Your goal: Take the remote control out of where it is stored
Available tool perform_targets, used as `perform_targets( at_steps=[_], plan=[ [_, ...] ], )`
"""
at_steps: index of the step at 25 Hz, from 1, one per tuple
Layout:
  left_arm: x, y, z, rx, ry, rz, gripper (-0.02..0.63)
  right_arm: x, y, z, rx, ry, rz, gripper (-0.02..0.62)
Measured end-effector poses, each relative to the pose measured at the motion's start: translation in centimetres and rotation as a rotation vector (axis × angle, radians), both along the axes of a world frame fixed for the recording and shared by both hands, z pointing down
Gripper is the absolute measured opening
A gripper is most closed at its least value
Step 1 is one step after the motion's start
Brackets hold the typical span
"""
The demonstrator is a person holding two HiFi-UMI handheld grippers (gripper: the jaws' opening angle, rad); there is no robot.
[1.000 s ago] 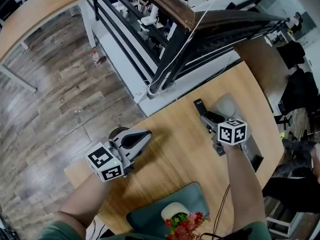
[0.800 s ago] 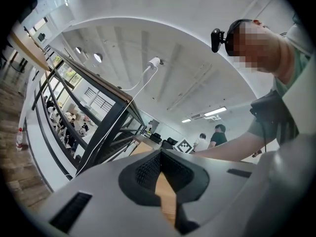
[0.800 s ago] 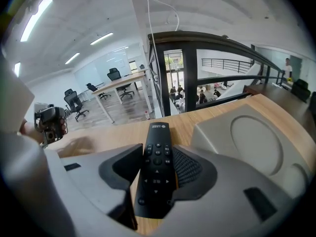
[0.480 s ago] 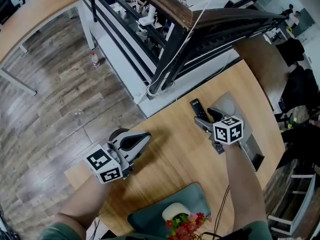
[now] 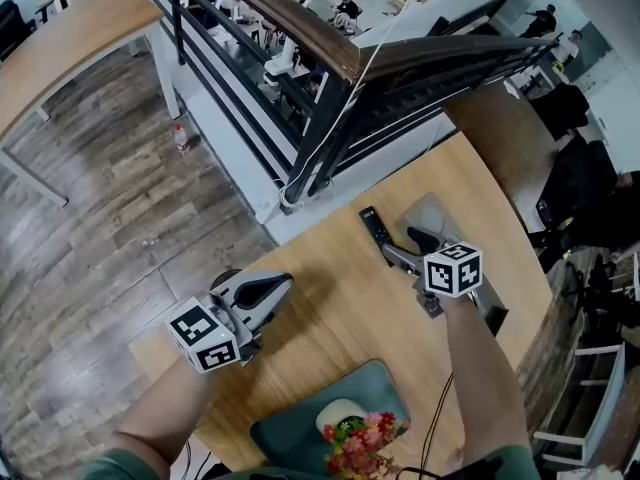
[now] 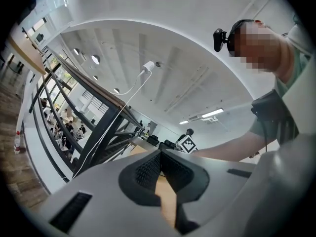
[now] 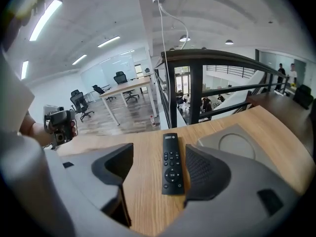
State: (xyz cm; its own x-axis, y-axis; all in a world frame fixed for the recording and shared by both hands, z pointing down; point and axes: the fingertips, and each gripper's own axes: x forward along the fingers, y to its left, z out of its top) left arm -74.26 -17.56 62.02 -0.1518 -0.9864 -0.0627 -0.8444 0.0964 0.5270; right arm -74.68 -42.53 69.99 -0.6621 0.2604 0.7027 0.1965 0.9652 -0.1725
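The black remote control (image 5: 374, 229) (image 7: 171, 163) lies flat on the wooden table (image 5: 340, 308), left of a grey storage case (image 5: 440, 215). My right gripper (image 5: 402, 246) (image 7: 158, 171) hangs just above it. Its jaws have just been opening and now stand wide, with the remote between them nearer the right jaw and neither pad pressing it. At the table's left edge my left gripper (image 5: 280, 285) (image 6: 160, 155) points level with its pads together at the tip and nothing in them.
A black railing (image 5: 320, 118) with a white cable runs behind the table's far edge, and the floor drops away beyond it. A teal tray (image 5: 290, 433) with flowers (image 5: 360, 443) sits at the near edge. The grey case has a round recess (image 7: 233, 143).
The right gripper's jaws have spread and let go of the remote, which now lies free on the table. Both grippers have risen a little.
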Motion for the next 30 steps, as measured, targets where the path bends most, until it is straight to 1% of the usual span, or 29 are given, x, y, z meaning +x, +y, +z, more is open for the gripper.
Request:
perform_targets(
  at_steps=[4,9,13,16,18,19,22,23,26,30],
  plan=[
    [1.5,0.3,-1.8,-0.003,-0.022,0.019,0.003,2.8,0.2,-2.7,-0.037,-0.025,0.044,0.316],
    [3.1,1.3,-4.9,0.001,-0.064,0.032,0.003,8.0,0.2,-5.3,-0.072,-0.033,0.086,0.314],
    [4.8,2.4,-7.8,-0.001,-0.104,0.035,0.003,12.1,-0.1,-8.8,-0.111,-0.077,0.124,0.311],
    [7.0,3.1,-9.8,0.001,-0.115,0.045,0.003,16.0,-0.1,-12.2,-0.150,-0.140,0.162,0.246],
    [9.0,3.5,-11.1,-0.003,-0.122,0.063,0.003,19.1,0.3,-14.4,-0.176,-0.182,0.180,0.197],
    [10.1,3.7,-11.8,-0.006,-0.125,0.072,0.003,20.9,0.6,-15.4,-0.185,-0.199,0.188,0.162],
    [13.7,4.1,-14.0,-0.004,-0.124,0.090,0.003,26.9,1.0,-18.1,-0.192,-0.246,0.215,0.021],
    [15.1,4.2,-14.9,-0.002,-0.128,0.094,0.003,29.0,1.1,-19.0,-0.195,-0.263,0.222,0.006],
    [20.0,4.3,-17.7,0.008,-0.151,0.115,0.003,35.5,1.9,-21.7,-0.213,-0.324,0.248,0.006],
    [27.7,4.6,-21.0,0.023,-0.183,0.159,0.003,44.7,4.3,-23.4,-0.233,-0.386,0.288,0.006]
  ],
)
